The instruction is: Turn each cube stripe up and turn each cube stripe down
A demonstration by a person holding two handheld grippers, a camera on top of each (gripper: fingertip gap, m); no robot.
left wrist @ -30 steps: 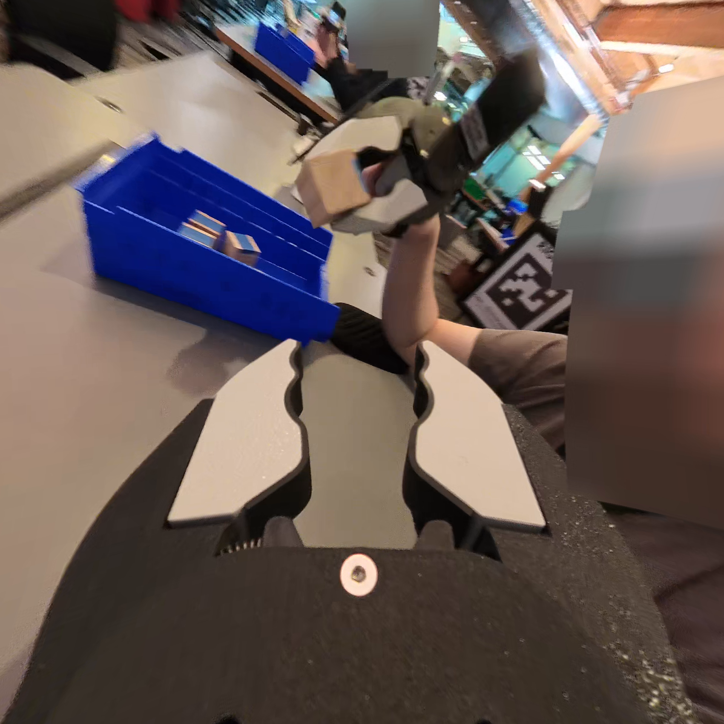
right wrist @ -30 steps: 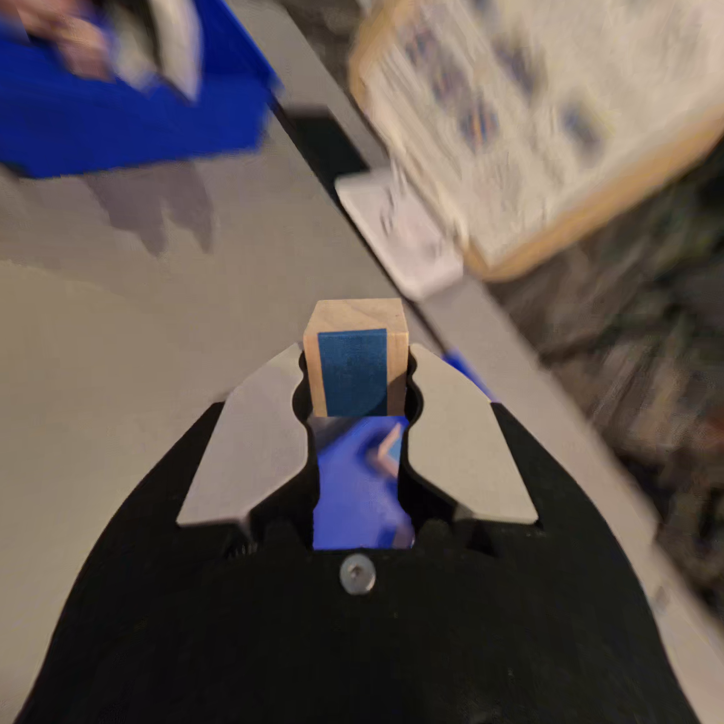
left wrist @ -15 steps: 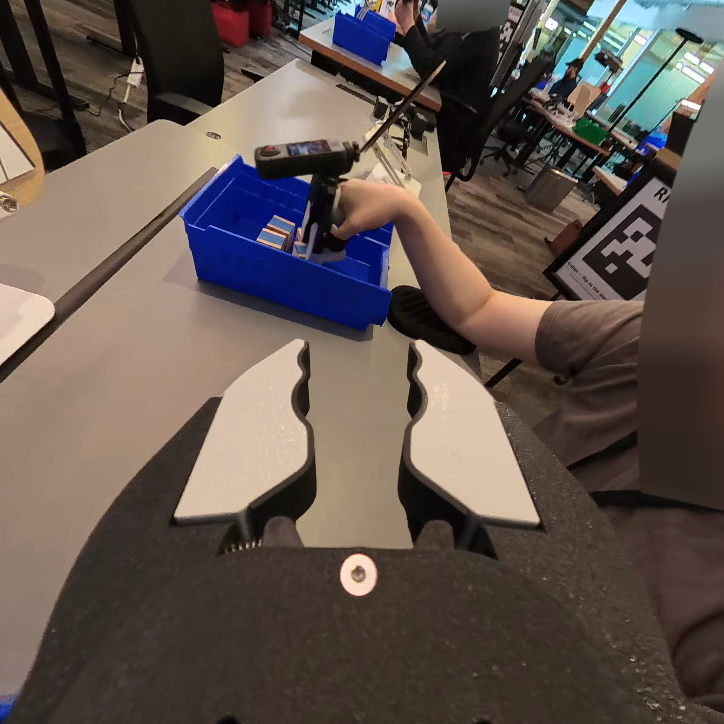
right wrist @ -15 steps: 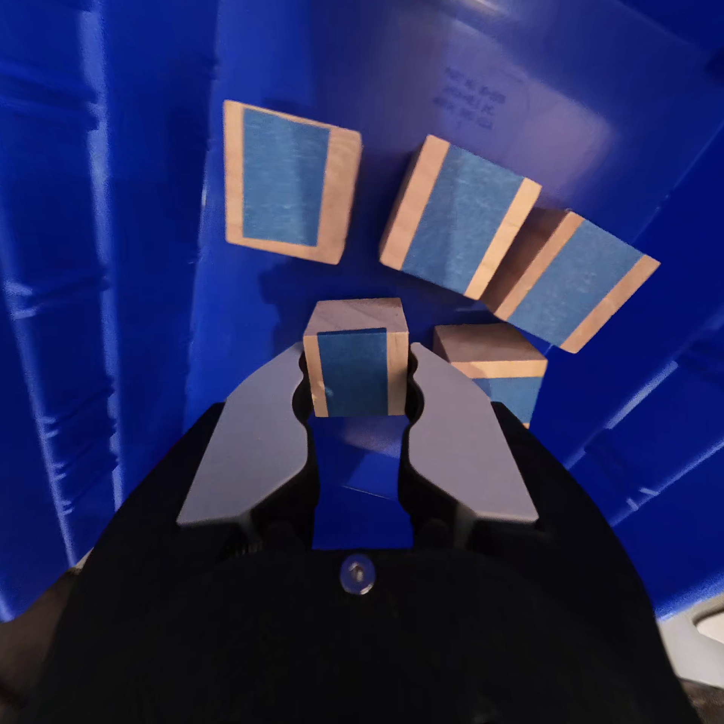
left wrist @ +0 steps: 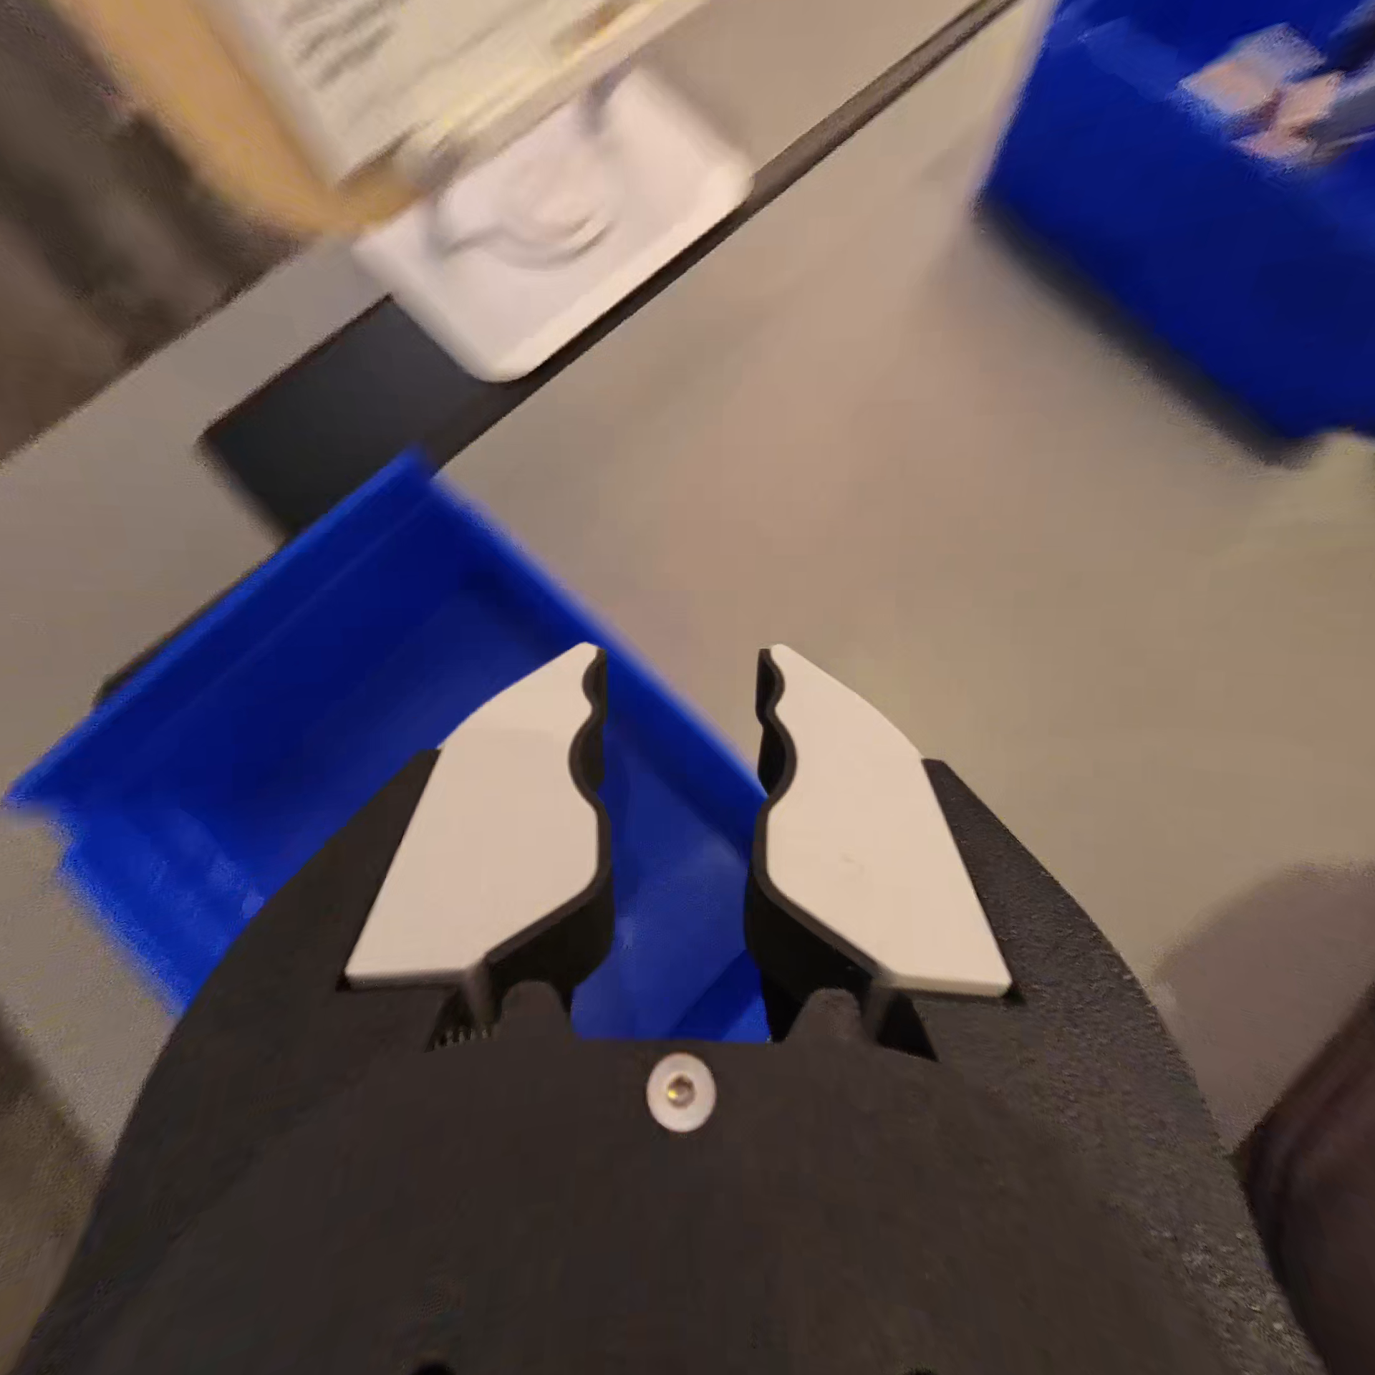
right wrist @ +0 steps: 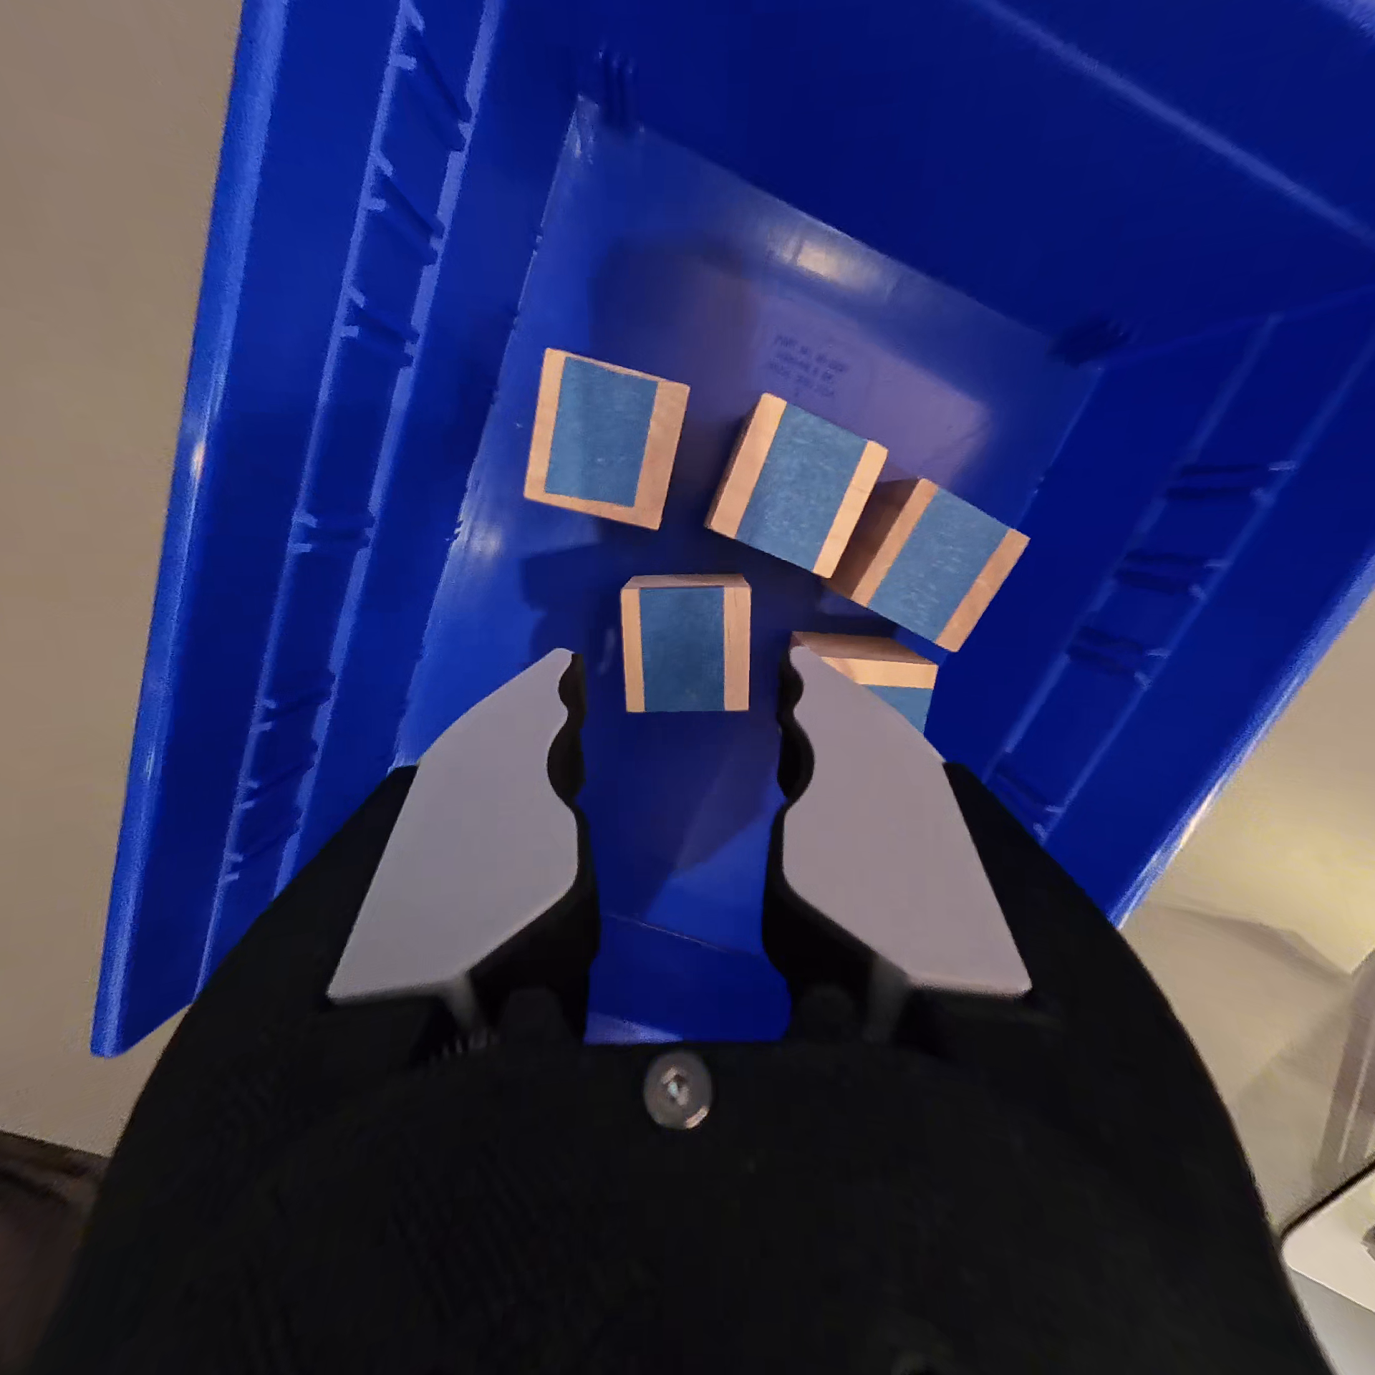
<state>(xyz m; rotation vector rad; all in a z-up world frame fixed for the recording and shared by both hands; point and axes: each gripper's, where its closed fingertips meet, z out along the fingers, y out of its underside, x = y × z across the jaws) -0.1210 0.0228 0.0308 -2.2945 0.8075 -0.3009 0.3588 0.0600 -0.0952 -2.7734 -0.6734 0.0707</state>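
Right wrist view alone shows five cubes point(right wrist: 684, 646), right gripper point(right wrist: 678, 662) parted

**Hidden, cropped and blurred**

In the right wrist view, the fifth cube point(right wrist: 870, 658) lies nearest the blue bin point(right wrist: 312, 446)'s right wall, and its lower left part is covered by one finger point(right wrist: 878, 841) of the right gripper point(right wrist: 677, 658). Only a strip of its blue tape shows, so which way its stripe faces cannot be settled. The bin's far rim runs off the top edge.

The left wrist view is smeared by motion. Beyond the near bin point(left wrist: 312, 707), a second bin point(left wrist: 1190, 245) is cut by the right edge, and its contents are pale blurs. A white object point(left wrist: 565, 245) and a tan board point(left wrist: 245, 97) are too smeared to identify.
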